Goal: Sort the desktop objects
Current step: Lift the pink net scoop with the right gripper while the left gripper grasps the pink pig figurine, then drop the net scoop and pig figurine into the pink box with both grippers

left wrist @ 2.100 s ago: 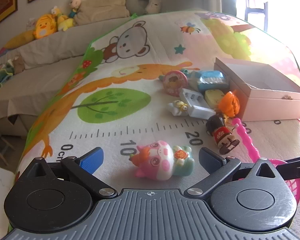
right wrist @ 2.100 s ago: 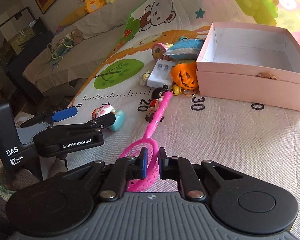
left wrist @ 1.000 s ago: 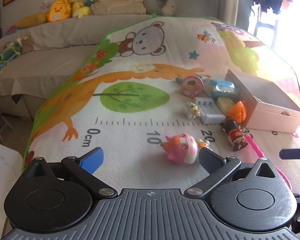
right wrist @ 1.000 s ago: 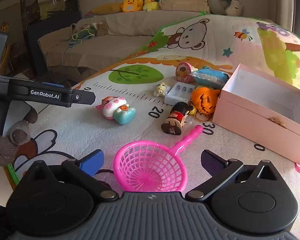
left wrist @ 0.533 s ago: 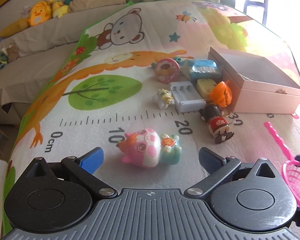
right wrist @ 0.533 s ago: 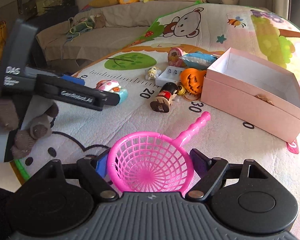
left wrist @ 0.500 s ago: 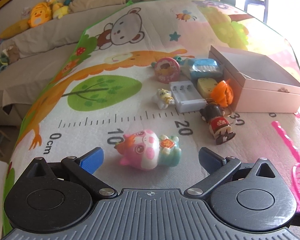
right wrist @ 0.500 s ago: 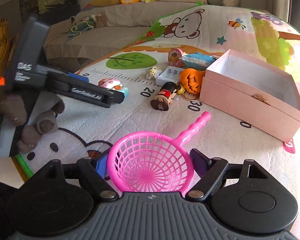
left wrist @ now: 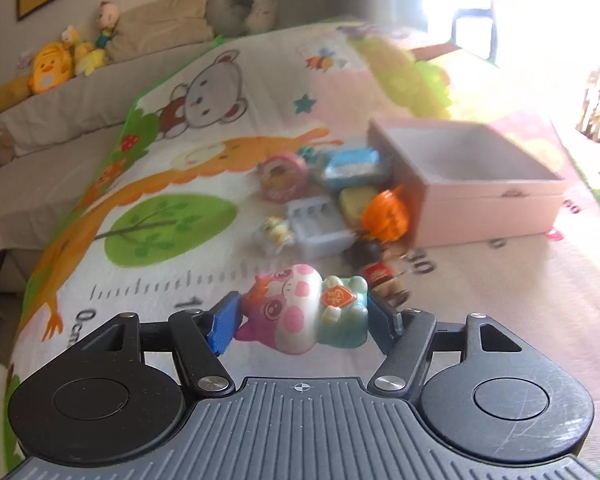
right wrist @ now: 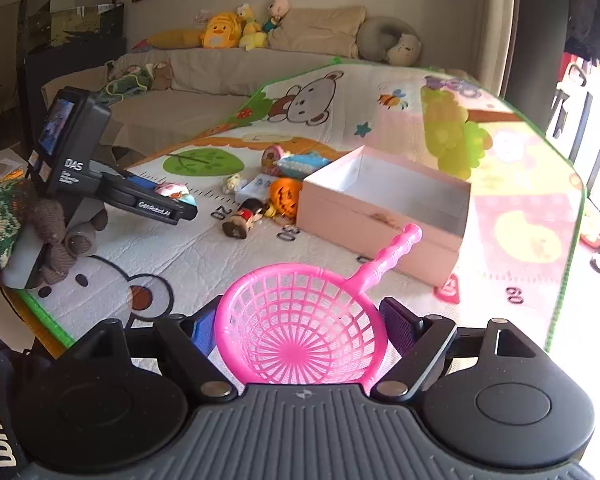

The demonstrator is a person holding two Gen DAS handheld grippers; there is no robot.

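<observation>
Between left gripper (left wrist: 302, 320) pads: cat toy (left wrist: 306, 314) (clamped)

Left gripper (left wrist: 304, 320) – black linkage, blue pad, silver screws.

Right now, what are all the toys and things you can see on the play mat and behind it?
pink box: 1, pink, open, on the mat's right side
pumpkin toy: 1, orange, against the box's left wall
doll figure: 1, black hair, red body, lying in front of the pumpkin
battery case: 1, white, left of the pumpkin
round tin: 1, pink, behind the case
blue packet: 1, beside the tin
plush toys: several, mostly yellow, on the sofa
play mat: 1, cartoon print
pig toy: 1, pink and teal, between the left tongs
scoop net: 1, pink, in the right tongs
</observation>
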